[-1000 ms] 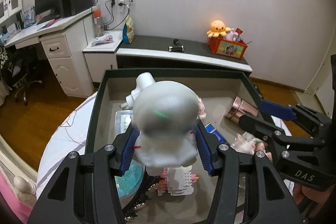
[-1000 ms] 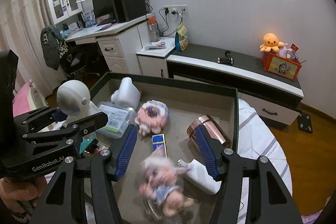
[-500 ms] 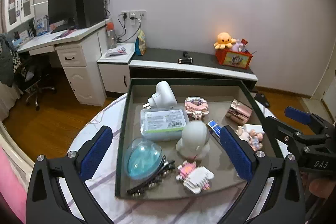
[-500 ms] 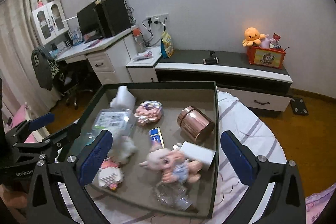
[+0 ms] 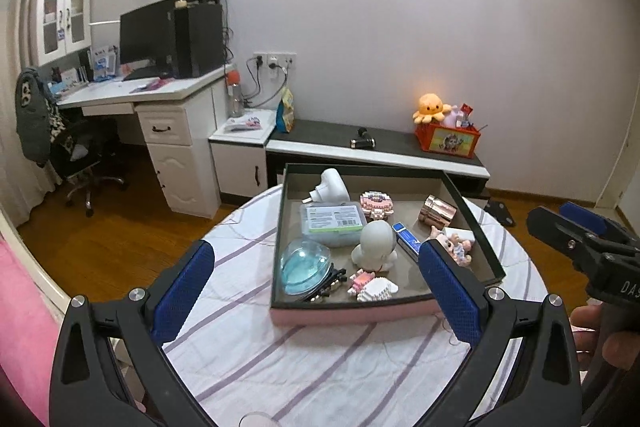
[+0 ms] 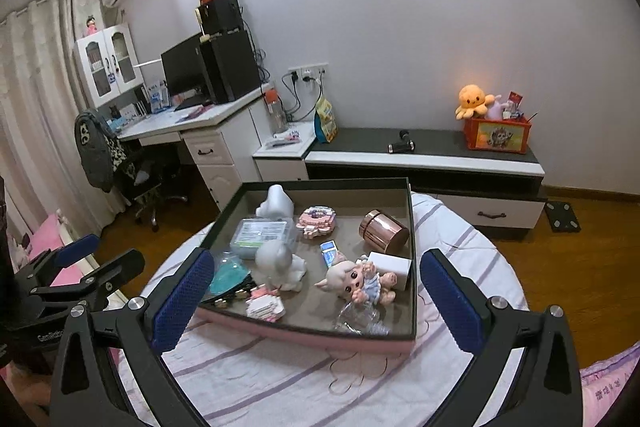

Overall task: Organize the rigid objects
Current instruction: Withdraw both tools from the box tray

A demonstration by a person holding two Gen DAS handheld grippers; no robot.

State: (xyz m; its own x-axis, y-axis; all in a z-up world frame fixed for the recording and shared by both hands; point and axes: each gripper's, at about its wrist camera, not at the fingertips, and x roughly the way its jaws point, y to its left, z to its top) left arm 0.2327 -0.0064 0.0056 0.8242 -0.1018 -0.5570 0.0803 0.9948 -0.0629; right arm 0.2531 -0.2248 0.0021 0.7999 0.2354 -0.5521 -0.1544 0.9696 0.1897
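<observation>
Left wrist view: white figurine (image 5: 376, 241) stands in tray (image 5: 352, 313), beyond wide, empty jaws.

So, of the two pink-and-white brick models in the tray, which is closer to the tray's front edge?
The white-bodied brick model, beside the hair clips; the rounder pink one sits further back.

tablecloth (image 5: 304, 359) white, lilac stripes | canister (image 6: 383, 230) copper | octopus (image 6: 473, 99) orange

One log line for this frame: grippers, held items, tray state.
left gripper: open, empty | right gripper: open, empty | tray: white figurine, doll, copper jar inside | both clear of tray
</observation>
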